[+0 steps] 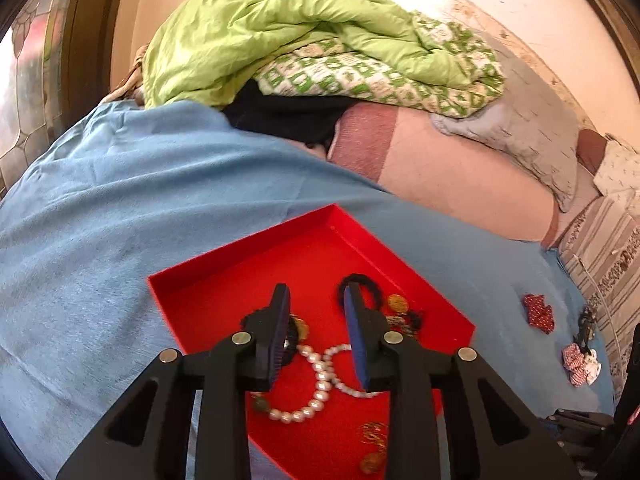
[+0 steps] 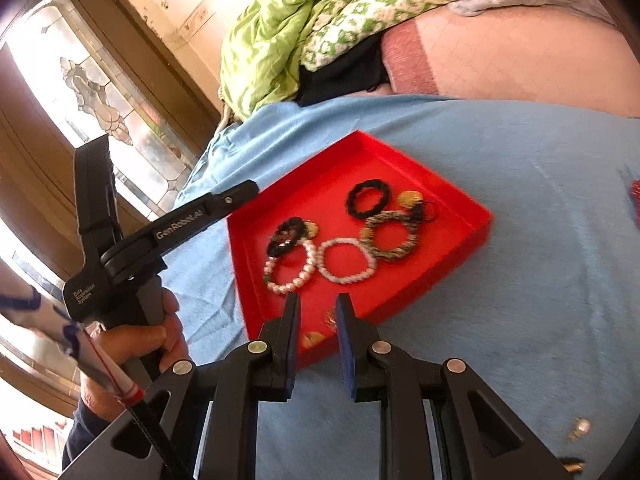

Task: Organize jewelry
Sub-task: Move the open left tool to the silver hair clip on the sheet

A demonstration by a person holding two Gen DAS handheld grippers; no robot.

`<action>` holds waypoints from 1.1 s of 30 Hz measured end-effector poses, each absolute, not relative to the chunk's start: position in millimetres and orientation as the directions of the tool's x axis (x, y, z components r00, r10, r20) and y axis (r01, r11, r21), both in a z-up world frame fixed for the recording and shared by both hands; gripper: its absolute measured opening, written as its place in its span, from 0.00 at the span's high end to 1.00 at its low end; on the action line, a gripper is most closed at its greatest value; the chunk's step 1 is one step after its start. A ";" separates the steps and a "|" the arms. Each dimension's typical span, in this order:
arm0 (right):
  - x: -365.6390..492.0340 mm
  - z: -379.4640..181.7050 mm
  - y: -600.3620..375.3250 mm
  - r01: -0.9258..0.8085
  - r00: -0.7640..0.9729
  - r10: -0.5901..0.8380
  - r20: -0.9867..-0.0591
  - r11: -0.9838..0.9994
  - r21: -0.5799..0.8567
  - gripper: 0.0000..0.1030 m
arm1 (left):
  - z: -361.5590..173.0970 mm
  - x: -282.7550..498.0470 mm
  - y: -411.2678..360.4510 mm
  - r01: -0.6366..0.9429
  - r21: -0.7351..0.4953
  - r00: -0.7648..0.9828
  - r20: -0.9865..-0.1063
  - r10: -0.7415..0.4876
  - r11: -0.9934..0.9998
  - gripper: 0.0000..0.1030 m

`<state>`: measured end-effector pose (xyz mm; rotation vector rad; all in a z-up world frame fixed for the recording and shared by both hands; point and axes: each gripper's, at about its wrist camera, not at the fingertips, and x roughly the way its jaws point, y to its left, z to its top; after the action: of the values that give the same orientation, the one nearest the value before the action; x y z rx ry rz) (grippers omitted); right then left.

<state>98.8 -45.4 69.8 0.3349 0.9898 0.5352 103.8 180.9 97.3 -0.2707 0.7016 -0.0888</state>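
Note:
A red tray (image 1: pixel 192 276) (image 2: pixel 460 196) lies on the blue cloth on the bed. In it are two pearl bracelets (image 2: pixel 347 261) (image 1: pixel 316 376), a black hair tie (image 2: pixel 368 199), a brown braided bangle (image 2: pixel 394 240), a black beaded piece (image 2: pixel 286 236) and gold earrings (image 1: pixel 396 303). My left gripper (image 1: pixel 318 296) is open and empty, hovering just above the pearls in the tray. My right gripper (image 2: pixel 318 304) is open and empty over the tray's near edge. The left tool's body (image 2: pixel 180 224) shows at the tray's left.
On the blue cloth right of the tray lie a red fabric piece (image 1: pixel 539 313), a dark clip (image 1: pixel 586 326) and red-white fabric pieces (image 1: pixel 580 362). A small earring (image 2: pixel 578 429) lies near my right gripper. A green quilt (image 1: pixel 280 36) and pillows are heaped behind.

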 end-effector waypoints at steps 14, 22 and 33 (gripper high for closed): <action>43.2 45.3 -233.6 0.019 0.547 0.418 -0.725 0.860 0.510 0.81 | 95.0 44.2 55.8 0.272 -0.185 0.692 -0.645 -0.326 0.944 0.74; 43.9 26.2 -248.4 0.031 0.475 0.431 -0.767 0.863 0.504 0.81 | 75.4 -15.0 -14.0 0.434 -0.194 0.575 -0.692 -0.436 0.880 0.74; 50.3 4.7 -204.8 -0.077 0.378 0.374 -0.847 0.924 0.374 0.81 | 53.8 -25.4 -28.5 0.455 -0.150 0.537 -0.741 -0.404 0.878 0.73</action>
<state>50.3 -204.8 4.7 0.2933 1.1507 0.2937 -25.4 -28.5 53.8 0.0636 0.8643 -0.5118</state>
